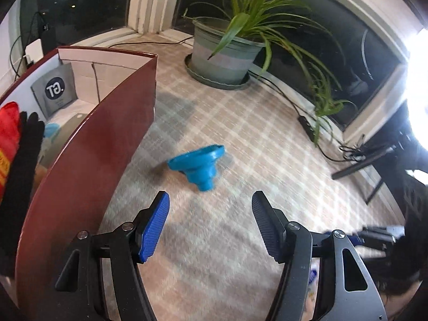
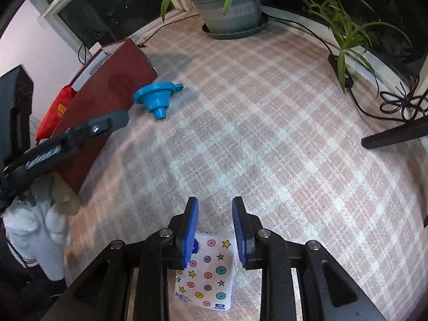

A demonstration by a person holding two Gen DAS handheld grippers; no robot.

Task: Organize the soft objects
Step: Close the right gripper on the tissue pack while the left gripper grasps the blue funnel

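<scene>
A blue collapsible funnel (image 1: pixel 199 164) lies on its side on the plaid carpet, just ahead of my open, empty left gripper (image 1: pixel 211 206). It also shows in the right wrist view (image 2: pixel 156 99) beside the dark red box (image 2: pixel 107 99). The box (image 1: pixel 88 144) stands open to my left, holding a red bag (image 1: pixel 8 136), a black soft item and a grey pouch (image 1: pixel 54 91). My right gripper (image 2: pixel 215 207) hovers over a white tissue pack (image 2: pixel 208 270) with stars and dots; the jaws are apart and the pack lies on the carpet beneath them.
A large potted plant (image 1: pixel 224 53) stands at the far window. Cables and a power strip (image 1: pixel 307 127) run along the right wall. A dark furniture leg (image 2: pixel 396 135) is at right. White and beige soft items (image 2: pixel 40 227) lie at the left, under the left gripper's arm.
</scene>
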